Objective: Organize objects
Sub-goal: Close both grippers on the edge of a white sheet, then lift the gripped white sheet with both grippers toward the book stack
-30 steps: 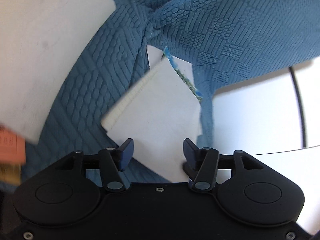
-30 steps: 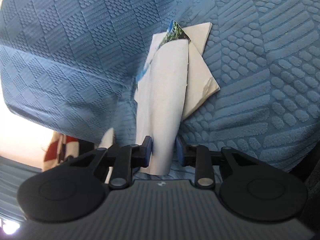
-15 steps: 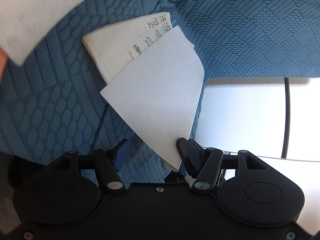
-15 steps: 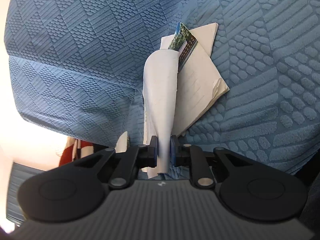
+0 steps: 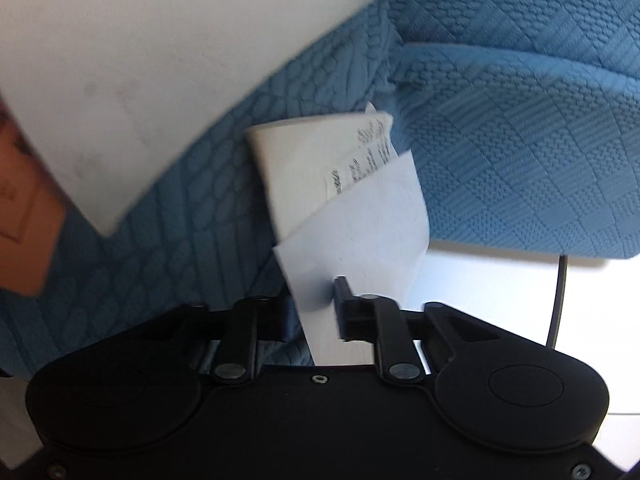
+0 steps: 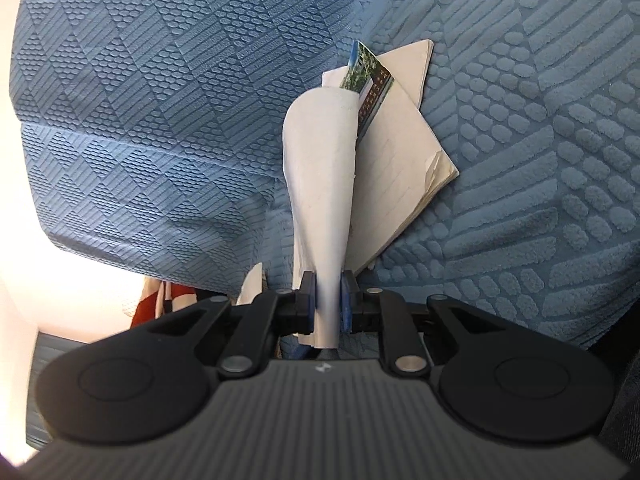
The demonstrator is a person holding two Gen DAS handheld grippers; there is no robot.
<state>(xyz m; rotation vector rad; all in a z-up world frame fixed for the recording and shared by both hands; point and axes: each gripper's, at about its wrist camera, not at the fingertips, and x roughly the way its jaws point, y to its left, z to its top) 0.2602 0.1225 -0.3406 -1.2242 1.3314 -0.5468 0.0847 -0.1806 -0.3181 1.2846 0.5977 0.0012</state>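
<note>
My right gripper pinches the curled white paper sheet, and my left gripper's jaws are closing on its other corner. Beyond, the white booklet lies on the blue quilted sofa cushion. Pull unevenly and the sheet, I reckon, tears or slips free.

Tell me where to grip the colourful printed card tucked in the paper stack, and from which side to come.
Grip the card's exposed far corner, probably from the far side of the paper stack. Only that end sticks out; the rest is buried behind the curled sheet held in the right tongs.
</note>
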